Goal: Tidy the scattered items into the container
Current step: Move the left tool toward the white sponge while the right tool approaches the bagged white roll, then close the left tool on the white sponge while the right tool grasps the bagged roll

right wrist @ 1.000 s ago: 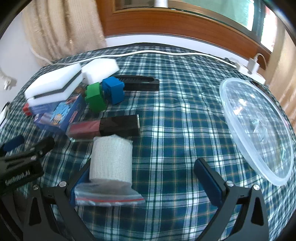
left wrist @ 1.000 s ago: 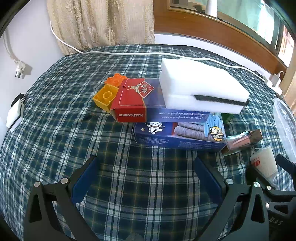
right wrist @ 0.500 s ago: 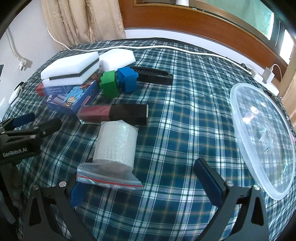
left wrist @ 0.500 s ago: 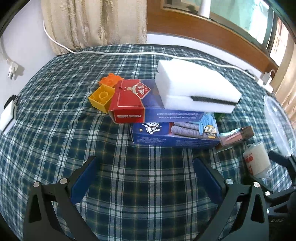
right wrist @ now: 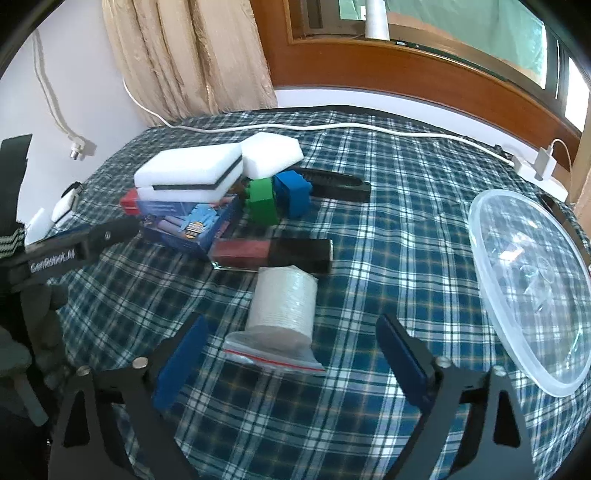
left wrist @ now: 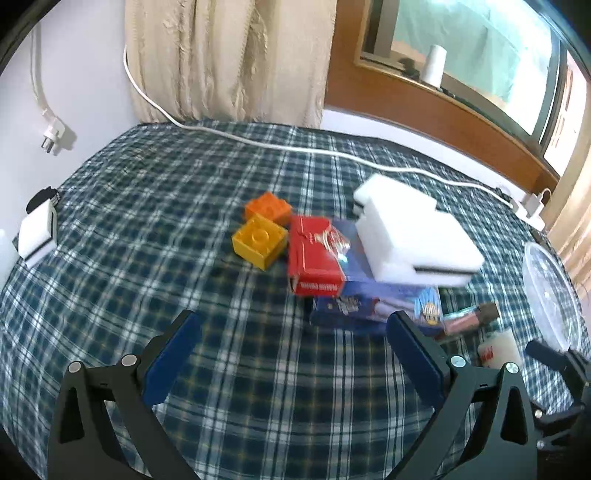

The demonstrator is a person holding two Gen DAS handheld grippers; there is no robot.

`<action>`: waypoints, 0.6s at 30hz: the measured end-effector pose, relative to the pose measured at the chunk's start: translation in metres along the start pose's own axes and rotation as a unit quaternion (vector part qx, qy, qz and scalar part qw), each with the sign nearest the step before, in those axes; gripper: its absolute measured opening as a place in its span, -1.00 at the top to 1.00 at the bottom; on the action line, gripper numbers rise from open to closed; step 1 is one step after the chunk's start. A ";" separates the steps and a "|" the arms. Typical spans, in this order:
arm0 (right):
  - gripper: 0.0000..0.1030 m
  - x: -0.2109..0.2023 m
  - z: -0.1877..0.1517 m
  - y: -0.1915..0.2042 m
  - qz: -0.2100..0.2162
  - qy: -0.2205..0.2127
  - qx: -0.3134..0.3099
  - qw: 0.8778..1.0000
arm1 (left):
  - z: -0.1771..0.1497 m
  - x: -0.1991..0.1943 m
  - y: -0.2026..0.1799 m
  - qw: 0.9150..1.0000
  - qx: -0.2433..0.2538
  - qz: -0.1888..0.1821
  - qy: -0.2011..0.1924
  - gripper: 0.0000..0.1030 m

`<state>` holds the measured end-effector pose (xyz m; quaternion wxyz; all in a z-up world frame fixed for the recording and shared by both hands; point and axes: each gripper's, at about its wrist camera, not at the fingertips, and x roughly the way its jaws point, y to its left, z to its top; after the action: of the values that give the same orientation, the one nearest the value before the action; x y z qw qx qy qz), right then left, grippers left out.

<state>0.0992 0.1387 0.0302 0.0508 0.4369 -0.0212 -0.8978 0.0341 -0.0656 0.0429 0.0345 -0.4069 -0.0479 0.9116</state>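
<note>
Between the pads of the right gripper (right wrist: 291,354), whose wide jaws are closing without touching it, lies the bagged white roll (right wrist: 282,314) (long axis pointing away, roughly), clear container (right wrist: 532,291) off right.

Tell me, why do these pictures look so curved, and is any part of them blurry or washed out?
Both wrist views are fisheye, so the plaid cloth bulges and the corners go black. In the left wrist view the white sponge and red box are smeared by motion. In the right wrist view the window is overexposed and the clear container shows glare.
</note>
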 end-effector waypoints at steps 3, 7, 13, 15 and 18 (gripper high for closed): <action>-0.77 0.001 0.002 -0.001 0.005 0.002 0.003 1.000 | 0.006 -0.001 -0.002 1.000 0.000 -0.008 -0.001 -0.99; -0.77 0.000 0.002 -0.002 0.012 -0.002 0.011 1.000 | 0.009 -0.011 -0.009 1.000 0.012 -0.020 -0.014 -0.99; -0.77 -0.002 -0.001 0.001 0.018 -0.001 0.006 1.000 | 0.021 -0.015 -0.017 0.998 0.022 -0.045 -0.023 -1.00; -0.77 0.001 0.000 0.001 0.020 -0.001 0.004 1.000 | 0.025 -0.016 -0.021 0.998 0.030 -0.052 -0.026 -0.99; -0.77 0.003 0.001 -0.001 0.023 0.002 0.005 1.000 | 0.039 -0.016 -0.028 0.996 0.059 -0.064 -0.035 -1.00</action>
<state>0.0970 0.1391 0.0284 0.0697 0.4380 -0.0358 -0.8955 0.0164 -0.0418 0.0833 0.1154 -0.3684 -0.0210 0.9222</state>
